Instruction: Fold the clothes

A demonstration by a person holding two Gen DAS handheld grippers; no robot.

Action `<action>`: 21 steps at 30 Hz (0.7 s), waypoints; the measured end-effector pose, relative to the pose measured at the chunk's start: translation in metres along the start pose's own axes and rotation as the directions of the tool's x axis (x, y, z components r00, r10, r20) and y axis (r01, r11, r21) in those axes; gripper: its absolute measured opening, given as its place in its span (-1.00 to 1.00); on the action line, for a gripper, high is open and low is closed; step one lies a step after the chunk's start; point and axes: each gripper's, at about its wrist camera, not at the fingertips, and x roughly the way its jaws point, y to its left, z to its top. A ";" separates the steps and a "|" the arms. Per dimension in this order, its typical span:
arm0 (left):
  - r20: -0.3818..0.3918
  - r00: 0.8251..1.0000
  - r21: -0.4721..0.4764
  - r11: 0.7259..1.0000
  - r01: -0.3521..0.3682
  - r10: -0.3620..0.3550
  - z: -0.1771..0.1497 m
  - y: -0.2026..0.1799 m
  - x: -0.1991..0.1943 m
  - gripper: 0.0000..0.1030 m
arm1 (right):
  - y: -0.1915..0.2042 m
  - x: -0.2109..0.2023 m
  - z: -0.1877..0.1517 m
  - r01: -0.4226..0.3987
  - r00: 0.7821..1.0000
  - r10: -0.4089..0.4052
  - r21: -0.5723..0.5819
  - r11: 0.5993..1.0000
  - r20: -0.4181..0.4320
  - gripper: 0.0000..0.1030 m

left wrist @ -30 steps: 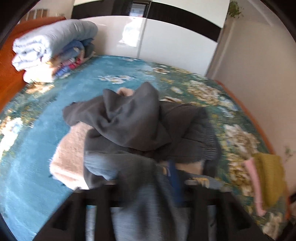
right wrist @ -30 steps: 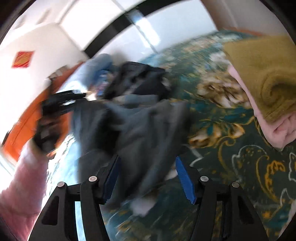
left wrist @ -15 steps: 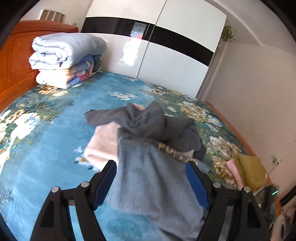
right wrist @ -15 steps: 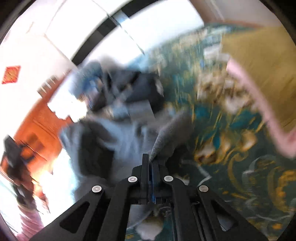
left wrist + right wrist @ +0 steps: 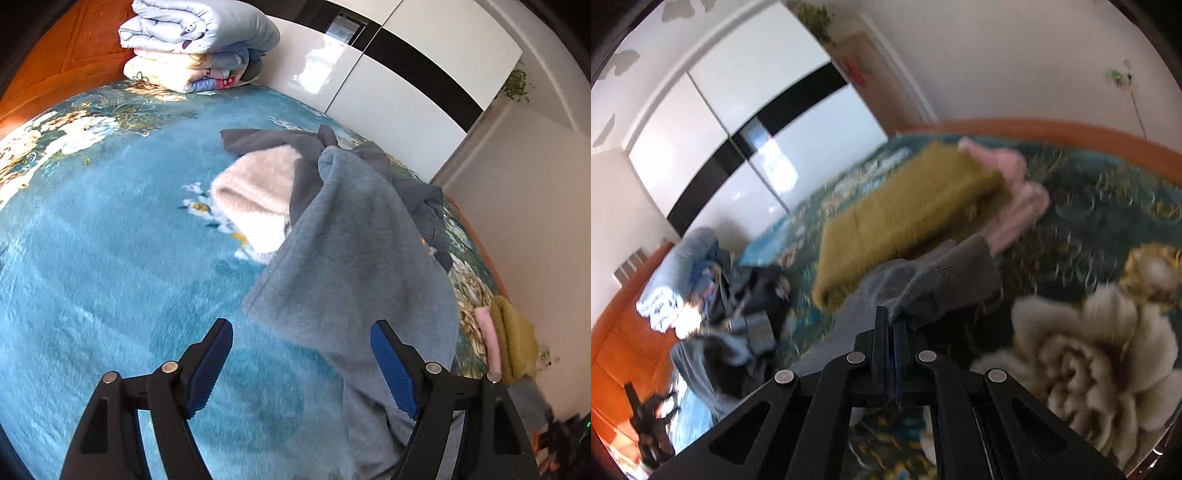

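The left gripper (image 5: 301,363) hung spread wide over the teal floral bedspread (image 5: 110,258), gripping nothing, with the grey-blue fleece garment (image 5: 354,266) draped just ahead of its right finger and across a heap of a cream fluffy piece (image 5: 255,199) and dark grey clothes (image 5: 417,188). The right gripper (image 5: 892,321) was pressed together on a knit cuff (image 5: 953,280) of that grey garment, which covered part of the folded mustard sweater (image 5: 905,210) stacked over a pink one (image 5: 1019,199). Folded quilts (image 5: 195,40) sat against the orange headboard (image 5: 85,59), well apart.
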 end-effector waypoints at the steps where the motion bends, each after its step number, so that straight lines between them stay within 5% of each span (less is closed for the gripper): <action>1: 0.010 1.000 -0.002 1.000 0.001 -0.001 0.008 -0.003 0.002 0.55 | 0.002 0.005 -0.004 -0.001 1.000 0.001 -0.011 1.000 -0.021 -0.96; 8: 0.045 0.999 0.033 0.999 -0.018 0.017 0.065 -0.027 0.031 0.56 | 0.026 0.022 -0.016 0.050 0.994 -0.065 -0.165 0.985 -0.084 -0.87; 12: 0.031 0.999 0.022 1.000 -0.010 0.010 0.073 -0.029 0.051 0.56 | 0.024 0.006 -0.012 0.125 0.988 -0.143 -0.223 0.967 -0.064 0.07; 17: 0.045 0.999 0.014 1.000 0.007 -0.007 0.053 -0.018 0.051 0.56 | 0.044 -0.015 0.002 0.333 0.943 -0.321 -0.329 0.884 0.092 0.08; 19: 0.066 0.998 0.003 1.000 0.006 -0.006 0.039 -0.011 0.039 0.56 | 0.068 -0.002 0.007 0.225 0.974 -0.218 -0.341 0.913 0.060 0.08; 21: 0.091 0.996 -0.010 1.000 0.007 -0.006 0.024 -0.003 0.026 0.56 | 0.098 0.035 0.002 0.011 0.997 -0.037 -0.324 0.946 -0.073 0.08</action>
